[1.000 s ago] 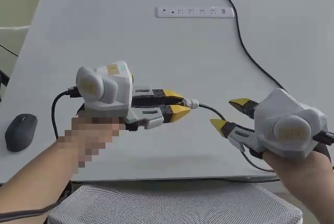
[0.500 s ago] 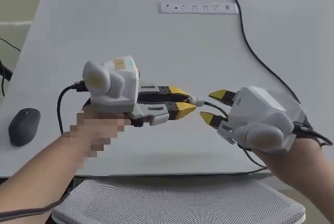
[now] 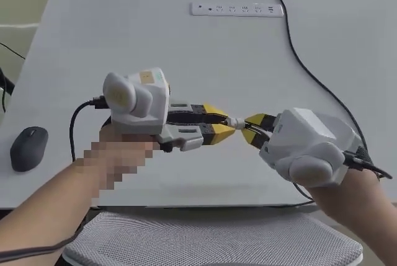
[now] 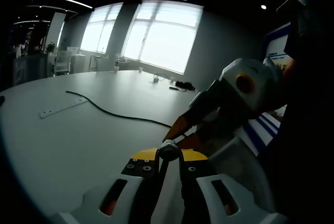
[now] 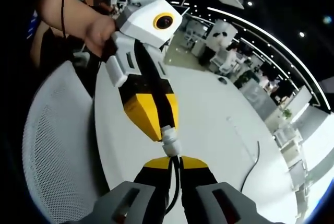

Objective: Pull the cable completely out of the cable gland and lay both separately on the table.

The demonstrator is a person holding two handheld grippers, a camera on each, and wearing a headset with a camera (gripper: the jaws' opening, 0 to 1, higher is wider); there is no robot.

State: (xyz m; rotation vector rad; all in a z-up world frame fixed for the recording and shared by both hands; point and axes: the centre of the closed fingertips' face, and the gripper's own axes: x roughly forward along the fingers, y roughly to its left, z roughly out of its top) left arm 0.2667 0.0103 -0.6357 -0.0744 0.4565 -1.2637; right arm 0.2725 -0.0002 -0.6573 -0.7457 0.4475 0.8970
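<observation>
White cable gland [image 3: 234, 122] and black cable [image 5: 176, 178] held opposed above the table's [image 3: 186, 55] near edge.
Left gripper [image 3: 224, 127] has its jaws clamped on the gland; right gripper [image 3: 253, 128] has its jaws closed on the cable just beside it, likely so that opposite pulls can separate them.

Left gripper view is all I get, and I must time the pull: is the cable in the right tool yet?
Observer: Yes; the right gripper view shows the black cable running between the right tool's jaws, just behind the gland.
Operator: Clamped?
Observer: Unclear; the head view shows its yellow tips close together beside the left tool's.
Operator: Anything behind me?
Observer: A mouse lies on the table, left of the left tool.
</observation>
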